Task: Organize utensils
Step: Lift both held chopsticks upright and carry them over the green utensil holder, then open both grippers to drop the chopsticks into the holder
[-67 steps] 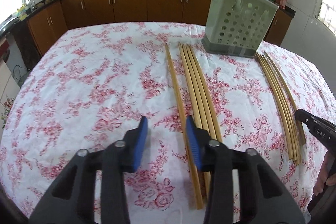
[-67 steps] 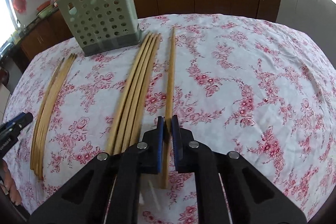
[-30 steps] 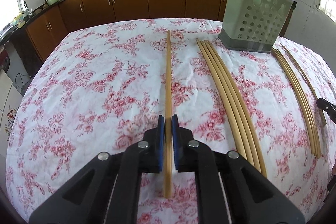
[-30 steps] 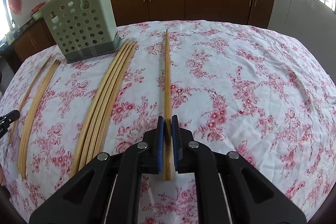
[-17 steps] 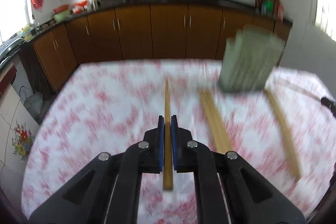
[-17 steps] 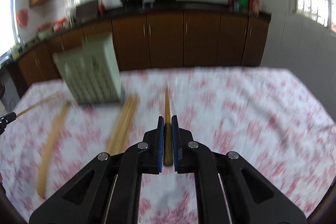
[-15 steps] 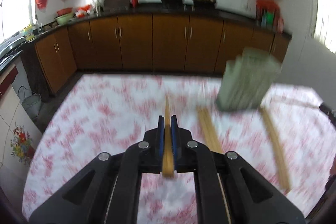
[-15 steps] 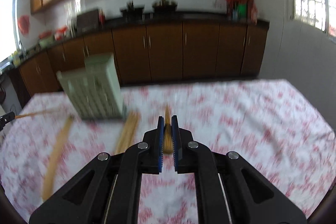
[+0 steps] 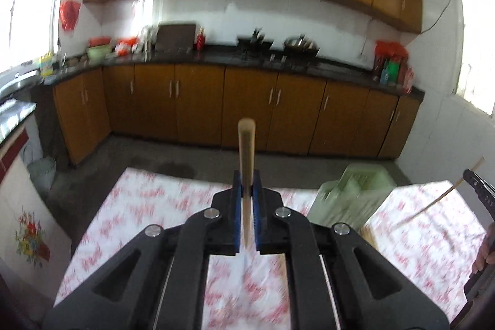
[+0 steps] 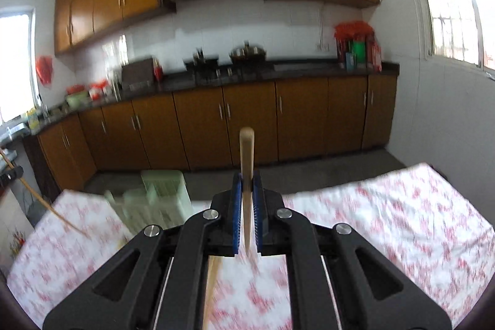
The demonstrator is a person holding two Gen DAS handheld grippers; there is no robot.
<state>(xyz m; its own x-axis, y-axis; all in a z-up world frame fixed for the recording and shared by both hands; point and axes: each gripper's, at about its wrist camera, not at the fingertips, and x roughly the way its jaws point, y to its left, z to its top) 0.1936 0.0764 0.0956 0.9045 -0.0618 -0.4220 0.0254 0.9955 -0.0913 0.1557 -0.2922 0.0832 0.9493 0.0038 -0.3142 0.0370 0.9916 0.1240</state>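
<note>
— What have you got in the left gripper point(image 9: 246, 200)?

— I have it clamped on one chopstick point(image 9: 246, 156). The blue pads point(image 9: 236, 206) press its sides, and the stick runs straight ahead from between them, its blunt far end showing against the brown cupboards point(image 9: 191, 104).

— And the right gripper point(image 10: 246, 201)?

— Same there: closed tight on a second chopstick point(image 10: 246, 163), which also points straight forward past the fingertips. In the left camera I can see that stick as a thin slanted line point(image 9: 439, 197) far off to the right, with the right gripper's dark tip point(image 9: 478, 184) at its upper end. From the right camera, the left one's stick point(image 10: 37, 197) slants at the far left edge.

— Where is the holder?

— The pale green perforated holder point(image 9: 352, 200) stands on the worktop point(image 9: 148, 206), below and to the right of the left gripper. Seen from the right gripper it point(image 10: 157, 200) is below and to the left. So it sits between the two, under both.

— Anything else on the worktop?

— The flowered cloth point(image 10: 386, 212) is badly blurred. Just under the right gripper I can make out a wooden strip point(image 10: 212, 283), probably more chopsticks lying on the cloth, but I cannot count them. Both held sticks are clear of the cloth.
</note>
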